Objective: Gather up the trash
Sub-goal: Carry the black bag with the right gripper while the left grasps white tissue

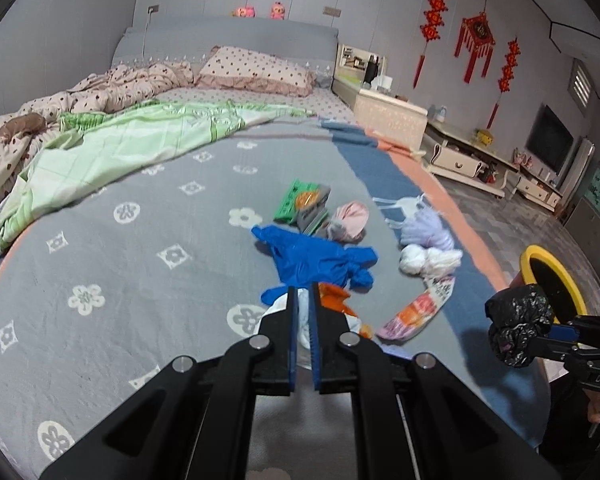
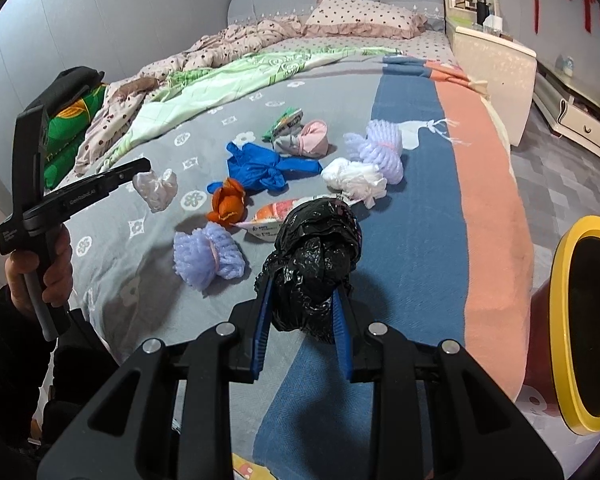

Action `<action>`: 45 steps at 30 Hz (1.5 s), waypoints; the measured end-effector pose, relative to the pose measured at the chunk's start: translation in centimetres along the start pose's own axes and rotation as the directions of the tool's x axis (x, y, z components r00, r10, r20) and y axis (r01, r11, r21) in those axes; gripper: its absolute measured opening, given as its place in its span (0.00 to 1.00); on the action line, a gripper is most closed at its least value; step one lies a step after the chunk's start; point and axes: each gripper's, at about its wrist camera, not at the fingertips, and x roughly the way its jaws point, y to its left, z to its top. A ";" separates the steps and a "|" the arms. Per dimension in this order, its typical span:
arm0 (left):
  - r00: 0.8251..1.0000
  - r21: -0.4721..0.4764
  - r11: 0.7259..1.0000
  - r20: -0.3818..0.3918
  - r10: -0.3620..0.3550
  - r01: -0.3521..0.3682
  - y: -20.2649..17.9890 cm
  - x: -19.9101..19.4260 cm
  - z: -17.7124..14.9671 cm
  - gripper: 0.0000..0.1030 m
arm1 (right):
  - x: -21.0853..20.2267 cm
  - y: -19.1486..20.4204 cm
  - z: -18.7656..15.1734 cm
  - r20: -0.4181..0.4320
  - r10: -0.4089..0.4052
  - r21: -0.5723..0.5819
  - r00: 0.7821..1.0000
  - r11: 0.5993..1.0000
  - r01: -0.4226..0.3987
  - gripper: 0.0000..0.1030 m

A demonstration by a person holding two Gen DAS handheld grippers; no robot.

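My right gripper [image 2: 302,300] is shut on a crumpled black plastic bag [image 2: 316,264], held above the bed's right side beside the yellow-rimmed trash bin [image 2: 560,312]; the bag also shows in the left wrist view [image 1: 518,324]. My left gripper [image 1: 304,300] is shut on a whitish plastic wad [image 2: 156,190], lifted above the bed. Trash lies on the grey bedspread [image 2: 148,264]: a blue glove [image 2: 266,166], an orange wad [image 2: 228,202], a purple foam net [image 2: 208,256], a white bag [image 2: 356,180], a snack wrapper [image 2: 272,218].
A second purple net [image 2: 384,148], a pink-grey wad [image 2: 306,142] and a green packet [image 2: 286,120] lie further up the bed. A green quilt [image 2: 220,84] and a pillow [image 2: 364,16] are behind. A bedside cabinet [image 2: 496,64] stands at the right.
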 end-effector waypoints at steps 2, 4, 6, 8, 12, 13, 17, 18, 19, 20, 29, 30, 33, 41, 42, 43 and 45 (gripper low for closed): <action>1.000 0.006 1.000 0.017 -0.005 0.005 -0.5 -0.7 0.5 0.04 | -0.7 -0.2 0.1 0.013 0.000 0.003 1.000 1.000 0.000 0.26; 0.999 0.016 1.000 0.032 -0.014 0.014 -1.3 -1.3 1.0 0.04 | -1.3 -0.5 0.2 0.026 -0.003 0.008 1.000 1.000 0.002 0.26; 0.999 0.029 0.999 0.044 -0.021 0.020 -2.1 -1.8 1.4 0.04 | -1.9 -0.8 0.4 0.040 -0.002 0.018 0.999 1.000 0.001 0.26; 0.998 0.044 0.999 0.055 -0.033 0.030 -3.1 -2.3 1.8 0.04 | -2.7 -1.4 0.6 0.058 -0.005 0.029 0.998 1.000 0.003 0.26; 0.996 0.079 0.995 0.071 -0.059 0.053 -5.3 -3.0 2.6 0.04 | -4.5 -2.6 1.1 0.100 -0.019 0.054 0.995 0.998 0.014 0.26; 0.995 0.092 0.994 0.075 -0.066 0.059 -6.0 -3.2 2.9 0.04 | -5.2 -3.0 1.3 0.115 -0.027 0.060 0.993 0.998 0.020 0.26; 0.991 0.140 0.986 0.088 -0.097 0.084 -8.8 -3.7 3.7 0.04 | -7.4 -4.3 1.6 0.153 -0.056 0.080 0.987 0.996 0.045 0.26; 0.990 0.151 0.984 0.091 -0.105 0.090 -9.5 -3.8 3.8 0.04 | -8.0 -4.8 1.7 0.162 -0.065 0.088 0.985 0.995 0.052 0.26; 0.989 0.163 0.982 0.094 -0.115 0.099 -10.2 -3.9 4.1 0.04 | -8.6 -5.3 1.8 0.170 -0.072 0.095 0.983 0.994 0.056 0.26; 0.987 0.172 0.979 0.097 -0.126 0.108 -11.0 -4.0 4.3 0.04 | -9.0 -5.6 1.8 0.177 -0.077 0.101 0.981 0.993 0.060 0.26; 0.973 0.238 0.956 0.113 -0.201 0.170 -17.0 -4.6 5.9 0.04 | -14.7 -9.8 2.3 0.267 -0.144 0.169 0.953 0.980 0.100 0.26; 0.971 0.245 0.953 0.115 -0.209 0.176 -17.6 -4.6 6.1 0.04 | -15.3 -10.3 2.4 0.276 -0.152 0.177 0.949 0.979 0.105 0.26; 0.965 0.267 0.944 0.121 -0.230 0.192 -19.6 -4.8 6.7 0.04 | -17.0 -11.6 2.4 0.292 -0.175 0.199 0.940 0.973 0.119 0.26; 0.954 0.308 0.922 0.111 -0.279 0.234 -24.4 -4.3 7.9 0.04 | -21.1 -15.3 2.5 0.316 -0.251 0.252 0.915 0.952 0.174 0.26; 0.952 0.310 0.920 0.108 -0.285 0.240 -25.0 -4.1 8.0 0.04 | -21.5 -15.9 2.5 0.316 -0.261 0.261 0.912 0.948 0.181 0.26; 0.950 0.314 0.917 0.105 -0.293 0.247 -25.6 -3.9 8.2 0.04 | -21.8 -16.5 2.5 0.315 -0.272 0.272 0.909 0.944 0.188 0.26; 0.946 0.322 0.910 0.098 -0.308 0.263 -27.0 -3.4 8.3 0.04 | -22.4 -17.4 2.4 0.311 -0.289 0.294 0.905 0.935 0.197 0.26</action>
